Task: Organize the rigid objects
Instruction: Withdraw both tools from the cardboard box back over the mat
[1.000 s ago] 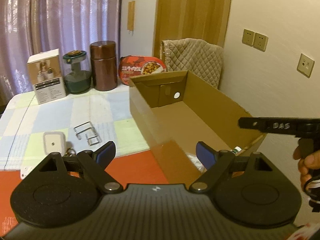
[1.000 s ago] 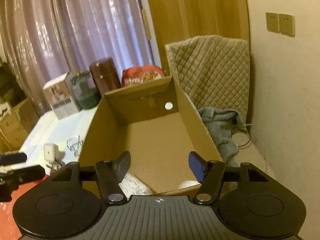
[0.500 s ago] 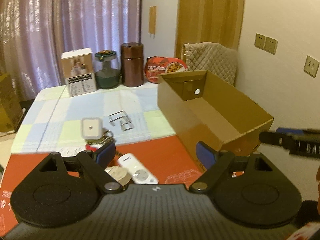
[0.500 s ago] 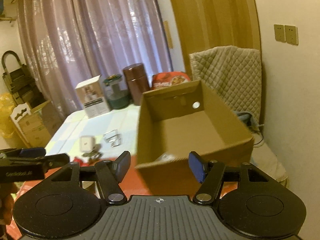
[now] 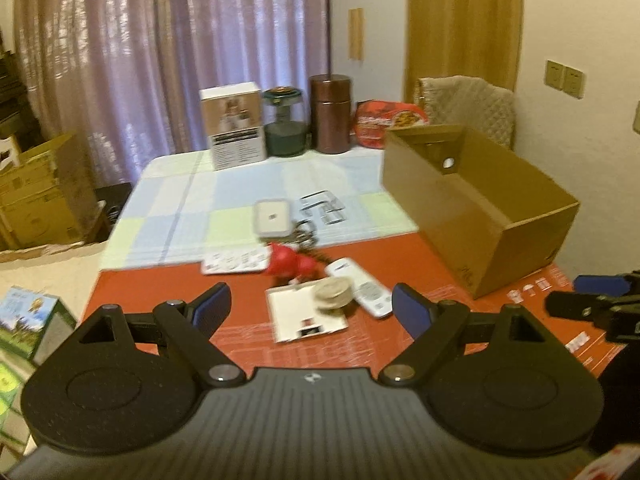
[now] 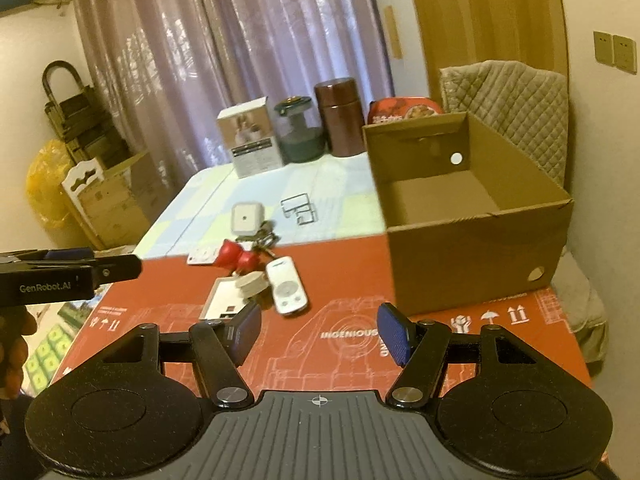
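Both grippers (image 5: 311,307) (image 6: 319,334) wide apart, empty; white remote (image 6: 286,286) lengthwise toward the curtain.

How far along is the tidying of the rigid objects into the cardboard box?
Done: nothing can be confirmed; the visible part of the cardboard box floor is bare. In hand: nothing; the left gripper and right gripper are open and empty. Left: the white remote, red toy, keys and wire clips remain on the table.
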